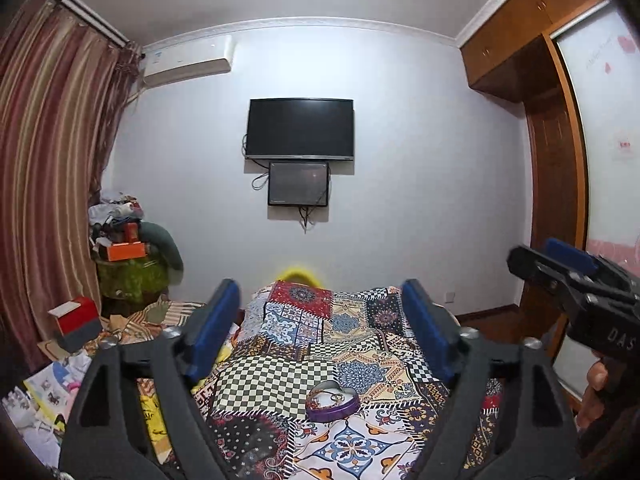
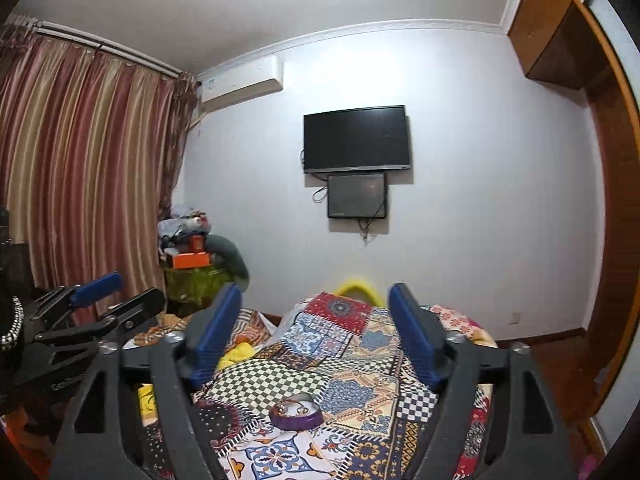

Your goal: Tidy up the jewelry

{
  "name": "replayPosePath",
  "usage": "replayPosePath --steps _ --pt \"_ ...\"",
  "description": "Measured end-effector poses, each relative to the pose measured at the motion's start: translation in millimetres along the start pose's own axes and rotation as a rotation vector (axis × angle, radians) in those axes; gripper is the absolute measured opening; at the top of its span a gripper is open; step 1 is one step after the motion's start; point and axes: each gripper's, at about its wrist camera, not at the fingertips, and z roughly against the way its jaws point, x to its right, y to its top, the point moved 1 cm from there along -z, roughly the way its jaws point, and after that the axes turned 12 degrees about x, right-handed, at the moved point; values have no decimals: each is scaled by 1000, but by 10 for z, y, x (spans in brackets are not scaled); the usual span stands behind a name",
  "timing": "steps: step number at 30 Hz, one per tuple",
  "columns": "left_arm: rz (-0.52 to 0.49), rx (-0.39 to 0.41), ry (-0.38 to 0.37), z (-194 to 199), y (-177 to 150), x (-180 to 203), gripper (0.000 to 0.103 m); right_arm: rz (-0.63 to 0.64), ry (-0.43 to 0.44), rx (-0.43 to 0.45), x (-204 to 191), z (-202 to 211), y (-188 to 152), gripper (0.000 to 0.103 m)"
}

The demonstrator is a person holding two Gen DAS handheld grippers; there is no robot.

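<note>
Left wrist view looks level across a bed (image 1: 280, 364) covered with a patchwork quilt, and the left hand-held gripper (image 1: 320, 320) stands wide open with nothing between its blue pads. The task's thing, a purple heart-shaped jewelry box (image 1: 332, 402), sits open on the quilt below and ahead of the fingers, with a few small pieces inside; what they are is too small to tell. The right hand-held gripper (image 2: 316, 328) is likewise spread wide and empty, raised above the same box (image 2: 297, 414).

Judging from both tools lifted clear and the pieces lying inside, the sorting looks finished or between items. If more is to go in, the sound way is to tilt one tool down toward the box, come in from above, and steady the box wall with the other, since soft bedding lets a light box tip or slide.

The left wrist view alone shows a red and grey box (image 1: 76, 322) and scattered papers (image 1: 44, 396) beside the bed by the curtain (image 1: 48, 160), plus the person's hand on the right tool. The right wrist view alone shows the left tool from the side, and a beaded band at its left edge.
</note>
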Motion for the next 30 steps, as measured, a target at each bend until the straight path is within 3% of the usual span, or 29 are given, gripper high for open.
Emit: replayPosePath --steps 5,30 --pt "-5 -1 28 26 -12 -5 92 2 -28 -22 -26 -38 -45 96" --pt "-12 -30 6 39 -111 38 95 -12 -17 -75 97 74 -179 96"
